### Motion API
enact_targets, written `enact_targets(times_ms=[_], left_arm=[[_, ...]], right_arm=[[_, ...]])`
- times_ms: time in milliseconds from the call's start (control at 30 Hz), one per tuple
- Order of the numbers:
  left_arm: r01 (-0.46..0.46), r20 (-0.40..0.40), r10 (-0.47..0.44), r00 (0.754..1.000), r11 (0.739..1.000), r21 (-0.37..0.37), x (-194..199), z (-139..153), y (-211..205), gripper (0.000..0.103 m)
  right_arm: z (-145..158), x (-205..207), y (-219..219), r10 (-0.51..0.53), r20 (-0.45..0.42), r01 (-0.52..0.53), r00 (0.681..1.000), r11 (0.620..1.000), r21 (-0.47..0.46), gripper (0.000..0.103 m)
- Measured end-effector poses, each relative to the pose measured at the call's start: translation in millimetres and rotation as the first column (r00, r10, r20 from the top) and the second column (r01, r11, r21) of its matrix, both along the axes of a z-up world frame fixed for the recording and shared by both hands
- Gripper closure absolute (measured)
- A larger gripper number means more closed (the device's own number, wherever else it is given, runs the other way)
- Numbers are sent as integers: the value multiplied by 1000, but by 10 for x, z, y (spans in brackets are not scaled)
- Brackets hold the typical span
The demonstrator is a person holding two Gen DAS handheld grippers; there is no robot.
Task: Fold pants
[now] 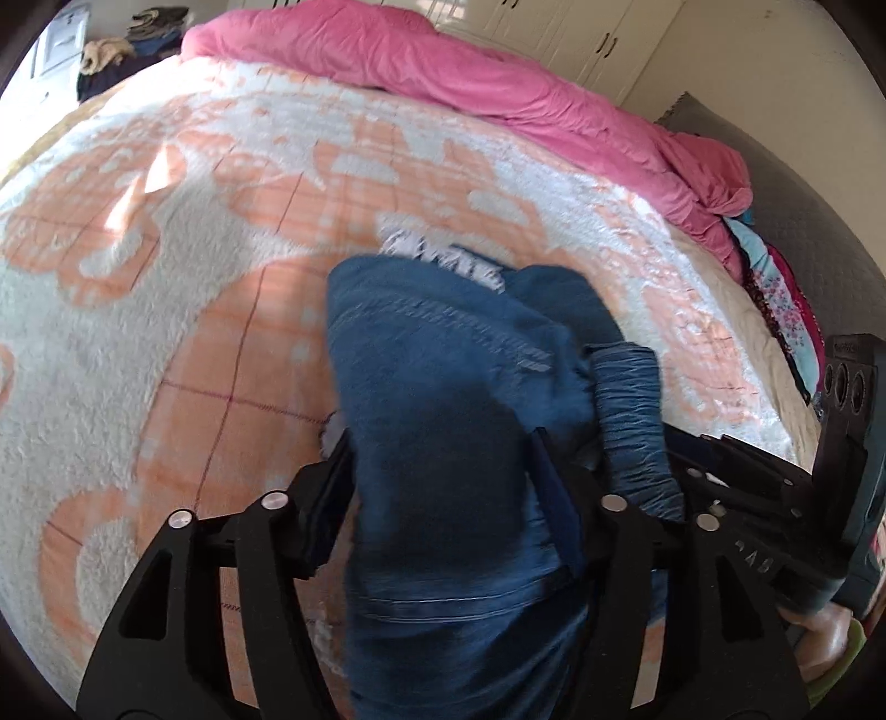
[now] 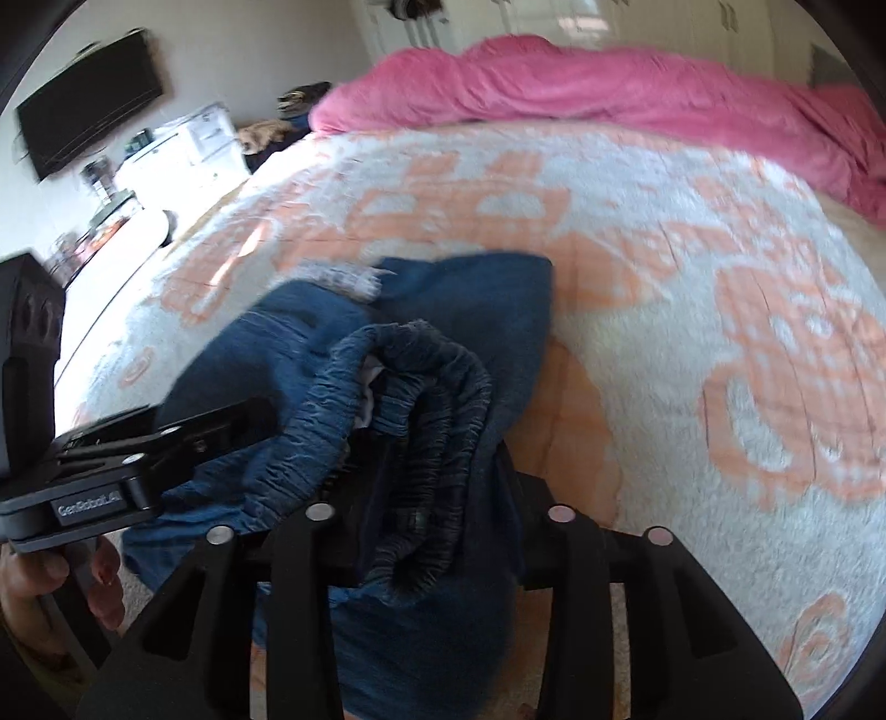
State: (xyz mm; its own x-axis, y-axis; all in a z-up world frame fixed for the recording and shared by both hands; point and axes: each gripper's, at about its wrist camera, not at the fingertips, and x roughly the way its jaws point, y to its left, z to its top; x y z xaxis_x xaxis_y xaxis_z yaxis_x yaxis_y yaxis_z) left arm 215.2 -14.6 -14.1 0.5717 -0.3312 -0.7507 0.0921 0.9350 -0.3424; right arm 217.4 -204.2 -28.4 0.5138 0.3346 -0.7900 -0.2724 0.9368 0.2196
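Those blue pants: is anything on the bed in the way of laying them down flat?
Nothing visible is. The blue pants hang bunched between both grippers, and the orange-and-white blanket beyond them looks bare. The pink comforter lies piled along the far edge, well apart from the pants.

Peach-and-white patterned blanket (image 1: 166, 310), pink duvet (image 1: 443, 72) bunched at far edge, wall-mounted television (image 2: 88, 102), white wardrobe doors (image 1: 587, 33)

Matte-black grippers (image 1: 443, 487) (image 2: 437, 476) — silver pivot screws, slotted arms, "GenRobot.AI" lettering on left gripper — no sleeves visible.
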Motion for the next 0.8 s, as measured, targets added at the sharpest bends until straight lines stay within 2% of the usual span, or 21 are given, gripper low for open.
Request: enact_targets(times_ms=[67, 133, 233, 400, 467, 500, 700, 800], left_arm=[[-11, -17, 10, 1000, 1000, -25, 18, -70, 63, 40], [-10, -20, 9, 1000, 999, -37, 19, -106, 92, 39], [-4, -10, 4, 1000, 1000, -10, -2, -103, 58, 38], [-4, 3, 4, 1000, 1000, -25, -9, -113, 69, 37], [-4, 11, 4, 1000, 1000, -26, -16, -110, 61, 36], [-4, 13, 5, 1000, 1000, -28, -23, -110, 66, 36], [-21, 51, 22, 998, 1000, -22, -122, -7, 121, 24], [-35, 74, 37, 997, 999, -30, -173, 74, 178, 20]], right_arm=[[-44, 25, -68, -30, -26, 30, 999, 1000, 7, 51], [-74, 28, -92, -50, -26, 50, 998, 999, -16, 46], [-92, 6, -69, -52, -14, 51, 999, 998, -36, 44], [-90, -11, -101, -59, -1, 59, 998, 998, -34, 42], [-82, -21, -116, -74, 5, 74, 997, 996, -41, 32], [-75, -27, -128, -82, 9, 82, 997, 996, -45, 30], [-9, -86, -161, -83, 32, 84, 996, 996, -39, 30], [50, -145, -177, -85, 51, 88, 995, 995, -47, 25]])
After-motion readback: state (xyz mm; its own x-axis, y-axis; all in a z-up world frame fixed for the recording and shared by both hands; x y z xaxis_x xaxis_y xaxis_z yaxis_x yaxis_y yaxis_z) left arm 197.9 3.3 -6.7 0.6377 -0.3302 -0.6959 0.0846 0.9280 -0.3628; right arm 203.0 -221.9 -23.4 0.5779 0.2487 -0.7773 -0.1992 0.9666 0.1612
